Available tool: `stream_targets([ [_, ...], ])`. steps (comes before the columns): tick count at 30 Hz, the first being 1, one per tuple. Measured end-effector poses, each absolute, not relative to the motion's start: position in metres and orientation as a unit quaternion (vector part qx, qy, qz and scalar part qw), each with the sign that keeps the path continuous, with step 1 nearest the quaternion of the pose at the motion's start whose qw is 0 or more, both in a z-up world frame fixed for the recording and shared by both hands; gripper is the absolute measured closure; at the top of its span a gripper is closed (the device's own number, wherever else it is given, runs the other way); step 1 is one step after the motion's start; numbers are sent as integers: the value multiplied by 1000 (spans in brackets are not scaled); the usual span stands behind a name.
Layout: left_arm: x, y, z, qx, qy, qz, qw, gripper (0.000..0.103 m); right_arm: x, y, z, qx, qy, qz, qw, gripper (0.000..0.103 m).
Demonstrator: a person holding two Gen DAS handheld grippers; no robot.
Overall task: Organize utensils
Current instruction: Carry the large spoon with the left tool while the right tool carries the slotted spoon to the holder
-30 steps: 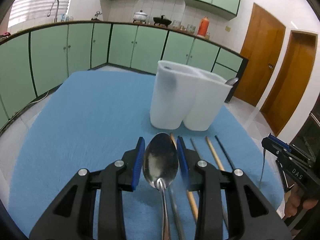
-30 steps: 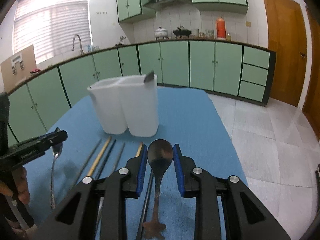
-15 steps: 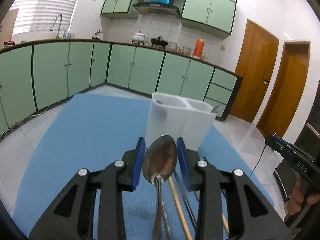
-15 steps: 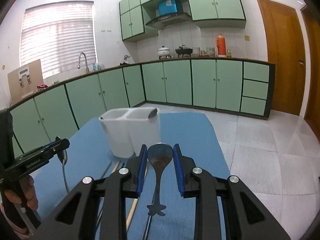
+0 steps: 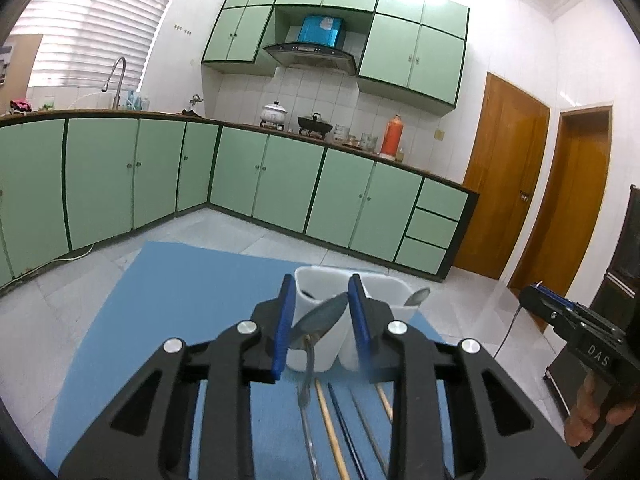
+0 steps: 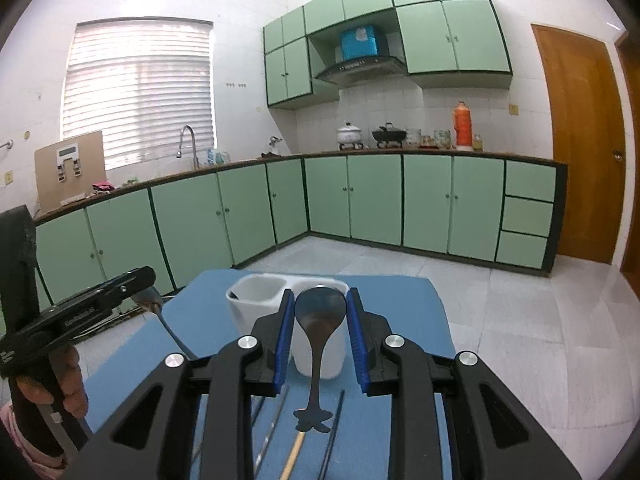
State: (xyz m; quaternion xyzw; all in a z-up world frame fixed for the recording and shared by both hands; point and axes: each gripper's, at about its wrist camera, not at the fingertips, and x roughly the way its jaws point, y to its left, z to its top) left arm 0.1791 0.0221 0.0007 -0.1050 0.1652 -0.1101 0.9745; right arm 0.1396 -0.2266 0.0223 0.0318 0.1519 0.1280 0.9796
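Note:
My left gripper [image 5: 320, 320] is shut on a steel spoon [image 5: 316, 320], bowl up and tilted, handle hanging down, lifted above the blue mat. My right gripper [image 6: 318, 322] is shut on a darker spoon [image 6: 320, 316] with a shaped handle end, also lifted. Ahead of both stands a white two-compartment holder [image 5: 320, 352] [image 6: 256, 308]; a spoon [image 5: 416, 298] leans in its right compartment. Several chopsticks [image 5: 332, 428] [image 6: 294, 452] lie on the mat below the grippers.
The blue mat [image 5: 180, 300] covers the table; its far edge lies just behind the holder. Each gripper shows in the other's view: the right one [image 5: 576, 328], the left one [image 6: 88, 304]. Green kitchen cabinets [image 6: 360, 200] stand far behind.
Both grippers have risen well above the mat with their spoons. The left spoon's bowl has tilted sideways. The holder now sits lower and smaller in both views.

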Motion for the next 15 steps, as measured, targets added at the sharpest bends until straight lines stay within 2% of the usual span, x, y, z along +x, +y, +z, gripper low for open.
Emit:
stream_targets([
  [3, 184, 25, 2, -115, 166, -117, 972, 82, 143, -222, 26, 31, 149, 135, 979, 77],
  [4, 184, 25, 1, -117, 168, -120, 971, 92, 144, -220, 26, 31, 149, 137, 979, 77],
  [5, 186, 26, -1, -118, 173, -123, 970, 96, 145, -219, 26, 30, 149, 139, 979, 77],
  [9, 190, 27, -7, -122, 184, -132, 966, 100, 147, -215, 24, 30, 151, 142, 978, 77],
  [15, 191, 25, -9, -118, 190, -141, 964, 101, 147, -213, 22, 29, 154, 143, 977, 77],
])
